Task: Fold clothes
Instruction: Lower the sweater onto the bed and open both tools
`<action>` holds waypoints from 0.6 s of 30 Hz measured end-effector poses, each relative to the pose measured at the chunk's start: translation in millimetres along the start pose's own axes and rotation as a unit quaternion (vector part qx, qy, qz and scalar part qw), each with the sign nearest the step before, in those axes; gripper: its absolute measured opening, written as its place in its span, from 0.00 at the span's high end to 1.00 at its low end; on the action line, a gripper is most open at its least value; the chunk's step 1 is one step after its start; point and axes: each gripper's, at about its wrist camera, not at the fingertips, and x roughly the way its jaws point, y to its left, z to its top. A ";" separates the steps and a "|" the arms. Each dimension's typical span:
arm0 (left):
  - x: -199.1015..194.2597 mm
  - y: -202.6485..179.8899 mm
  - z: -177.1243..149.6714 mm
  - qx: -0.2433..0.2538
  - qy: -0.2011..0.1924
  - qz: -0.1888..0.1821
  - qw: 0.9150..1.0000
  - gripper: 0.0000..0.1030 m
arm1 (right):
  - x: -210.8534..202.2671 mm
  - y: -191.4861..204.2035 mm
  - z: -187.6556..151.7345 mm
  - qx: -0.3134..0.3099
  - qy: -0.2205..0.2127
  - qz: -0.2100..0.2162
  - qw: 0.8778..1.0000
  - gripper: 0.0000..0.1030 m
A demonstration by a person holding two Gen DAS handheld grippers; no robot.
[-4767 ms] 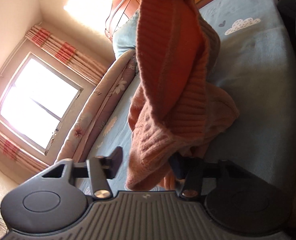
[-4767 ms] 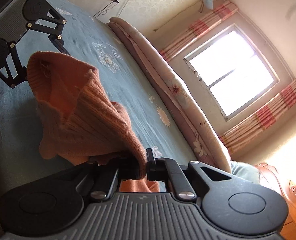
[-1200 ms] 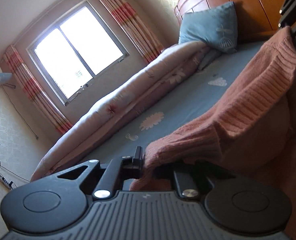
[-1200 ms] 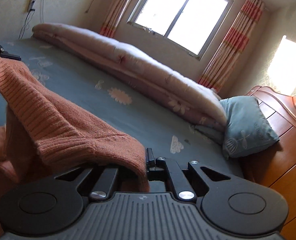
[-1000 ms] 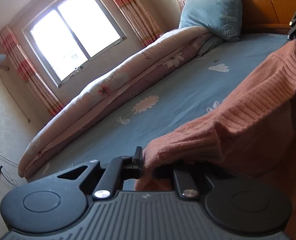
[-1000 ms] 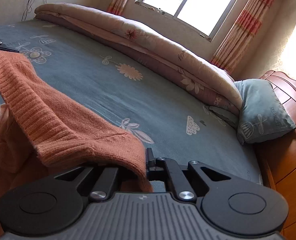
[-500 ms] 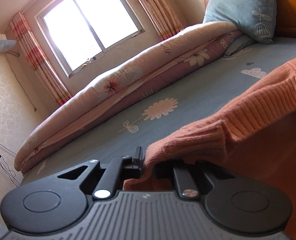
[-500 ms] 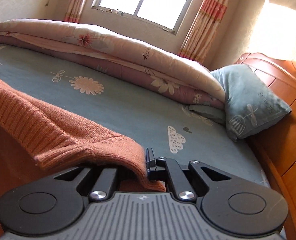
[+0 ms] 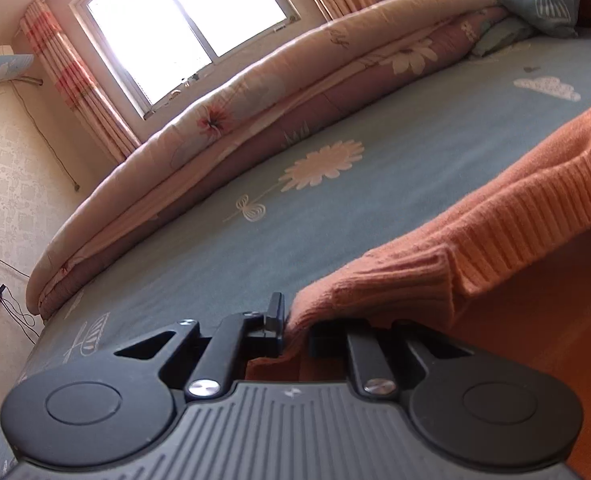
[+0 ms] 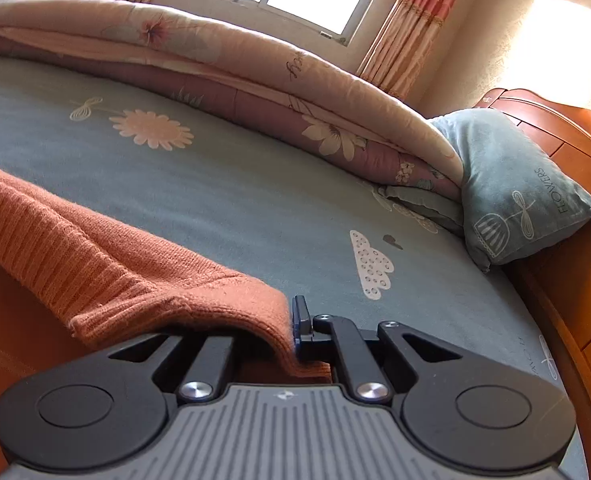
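Nearest each camera, a corner of the orange knit sweater [image 9: 475,240] sits between the jaws. The right gripper [image 10: 293,334] is clamped tight on its ribbed edge. The left gripper [image 9: 295,326] has the knit between its jaws too, though these have just been opening a little, so the hold there looks looser. Between the two, the sweater hangs as a sagging band low over the blue bedsheet [image 9: 335,216], its lower part apparently already draped toward the bed.

The knit looks thick, soft and fairly light (it droops under its own weight and would stretch if pulled apart). It has no stiffness, so corners and ribbed hems are the sensible places to pinch, and a shallow pinch could slip.

Compared with the views from about a second ago, both cameras sit lower and closer to the sheet, and the sweater's top edge lies flatter. Beyond it, the rolled floral quilt [image 10: 215,64] and the blue pillow [image 10: 515,200] loom larger, with the window [image 9: 183,28] behind.
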 end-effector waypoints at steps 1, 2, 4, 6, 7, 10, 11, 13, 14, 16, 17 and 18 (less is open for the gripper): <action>4.8 -1.7 -5.2 -0.004 0.010 -0.005 1.000 0.85 | 5.1 3.0 -4.7 0.003 0.006 0.005 1.000 0.91; 9.1 -2.2 -9.5 -0.008 0.021 -0.012 1.000 0.84 | 10.6 5.3 -9.2 0.006 0.016 0.011 1.000 0.91; 12.7 -1.2 -15.2 -0.005 0.034 -0.022 0.999 0.82 | 18.9 5.9 -16.6 0.014 0.041 0.028 0.999 0.82; 8.1 4.2 -14.5 0.001 0.037 -0.027 0.999 0.75 | 14.9 2.3 -19.1 0.014 0.039 0.036 0.999 0.59; 5.4 7.8 -13.4 0.001 0.041 -0.026 0.999 0.69 | 11.5 -1.2 -18.8 0.014 0.043 0.042 0.998 0.48; -9.8 24.0 -11.9 -0.012 0.054 -0.034 0.998 0.61 | -4.2 -17.3 -18.4 0.027 0.054 0.072 0.996 0.37; -17.8 29.1 -12.8 -0.016 0.056 -0.040 0.998 0.61 | -10.9 -23.4 -18.5 0.036 0.060 0.084 0.994 0.37; -37.0 36.1 -16.6 -0.013 0.053 -0.048 0.997 0.61 | -26.8 -35.0 -20.5 0.058 0.073 0.103 0.990 0.37; -47.8 38.3 -19.2 -0.006 0.053 -0.053 0.997 0.61 | -34.7 -40.4 -21.9 0.068 0.080 0.111 0.988 0.37; -70.0 41.8 -25.1 0.009 0.056 -0.066 0.996 0.61 | -52.7 -48.0 -26.6 0.076 0.089 0.127 0.985 0.37; -81.9 43.6 -28.4 0.012 0.056 -0.073 0.996 0.61 | -62.4 -51.3 -29.1 0.078 0.093 0.134 0.983 0.37; -93.7 45.4 -31.5 0.015 0.055 -0.079 0.995 0.61 | -72.1 -54.2 -31.6 0.078 0.095 0.140 0.982 0.37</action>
